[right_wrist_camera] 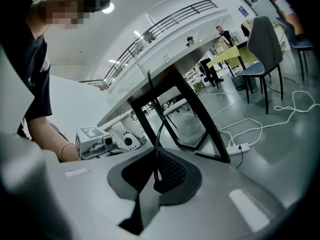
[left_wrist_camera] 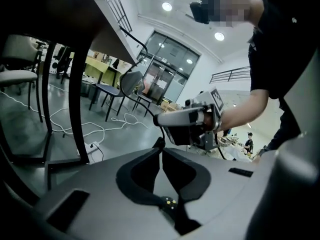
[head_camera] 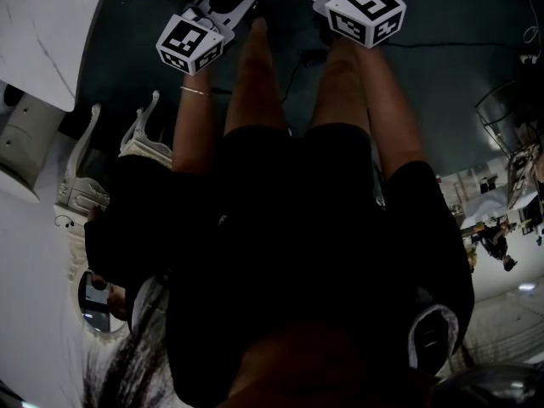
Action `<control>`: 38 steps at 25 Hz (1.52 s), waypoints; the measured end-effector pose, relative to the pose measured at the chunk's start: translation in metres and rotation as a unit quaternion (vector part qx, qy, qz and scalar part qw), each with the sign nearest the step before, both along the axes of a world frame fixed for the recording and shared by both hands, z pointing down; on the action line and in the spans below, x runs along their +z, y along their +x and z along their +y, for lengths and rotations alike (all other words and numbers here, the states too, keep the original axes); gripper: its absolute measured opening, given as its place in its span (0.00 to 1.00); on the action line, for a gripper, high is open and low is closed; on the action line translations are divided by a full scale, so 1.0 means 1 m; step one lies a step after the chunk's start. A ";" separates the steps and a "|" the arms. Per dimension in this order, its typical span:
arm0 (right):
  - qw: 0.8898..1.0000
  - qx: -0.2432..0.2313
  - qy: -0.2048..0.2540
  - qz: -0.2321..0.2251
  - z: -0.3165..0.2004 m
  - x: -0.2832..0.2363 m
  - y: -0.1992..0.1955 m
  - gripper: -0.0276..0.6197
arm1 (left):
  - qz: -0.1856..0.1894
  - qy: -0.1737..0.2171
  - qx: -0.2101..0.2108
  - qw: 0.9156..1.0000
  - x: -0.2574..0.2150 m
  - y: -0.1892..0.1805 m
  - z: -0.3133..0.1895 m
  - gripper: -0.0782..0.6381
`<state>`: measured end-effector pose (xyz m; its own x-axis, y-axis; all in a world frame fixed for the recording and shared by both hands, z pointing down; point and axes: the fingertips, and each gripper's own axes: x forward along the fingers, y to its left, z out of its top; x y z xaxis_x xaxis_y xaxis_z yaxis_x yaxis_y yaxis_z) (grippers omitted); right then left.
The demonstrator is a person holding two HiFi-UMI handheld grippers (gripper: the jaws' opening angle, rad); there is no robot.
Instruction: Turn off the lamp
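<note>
Black cable point(right_wrist_camera: 155, 134) pinched in the right gripper point(right_wrist_camera: 151, 153); left gripper point(left_wrist_camera: 161, 145) clenched nearby. A hard tug could topple the lamp, out of view.

Grippers: two, the left gripper point(left_wrist_camera: 161, 149) and the right gripper point(right_wrist_camera: 157, 180).
Marker cubes: two, a left cube point(head_camera: 189, 42) and a right cube point(head_camera: 365, 11).
Black cord point(right_wrist_camera: 156, 134): one.
Power strip point(right_wrist_camera: 238, 147): one.
Bracelet point(head_camera: 195, 92): one.
Chairs: two close by in the right gripper view, a grey chair point(right_wrist_camera: 264, 41) and a second chair point(right_wrist_camera: 300, 39).
Large round ceiling lights: two, a first light point(left_wrist_camera: 166, 6) and a second light point(left_wrist_camera: 218, 36).
</note>
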<state>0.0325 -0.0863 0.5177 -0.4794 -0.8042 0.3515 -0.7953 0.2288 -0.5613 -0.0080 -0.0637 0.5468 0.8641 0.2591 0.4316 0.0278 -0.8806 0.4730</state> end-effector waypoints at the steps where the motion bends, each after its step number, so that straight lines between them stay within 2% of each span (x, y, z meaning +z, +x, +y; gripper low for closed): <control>1: 1.000 0.001 -0.003 0.003 0.001 0.003 0.001 0.07 | 0.009 -0.002 -0.012 1.000 -0.005 -0.001 -0.004 0.14; 5: 1.000 0.008 -0.013 0.001 0.006 0.013 0.004 0.07 | 0.034 -0.007 -0.047 0.998 -0.020 0.002 -0.018 0.12; 11: 0.999 -0.007 -0.032 0.016 0.007 0.037 -0.006 0.07 | 0.040 0.000 -0.034 0.999 -0.024 0.004 -0.022 0.12; 21: 0.999 -0.015 -0.041 0.014 0.011 0.054 -0.009 0.08 | 0.063 0.002 -0.060 0.996 -0.048 0.007 -0.031 0.12; 38: 0.997 0.017 -0.075 0.027 0.000 0.089 0.001 0.08 | 0.061 0.010 -0.073 0.995 -0.050 0.002 -0.041 0.12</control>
<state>0.0336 -0.0865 0.6065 -0.4297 -0.7563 0.4934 -0.8309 0.1172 -0.5440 -0.0059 -0.1046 0.4964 0.9380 0.1204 0.3249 -0.0441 -0.8885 0.4567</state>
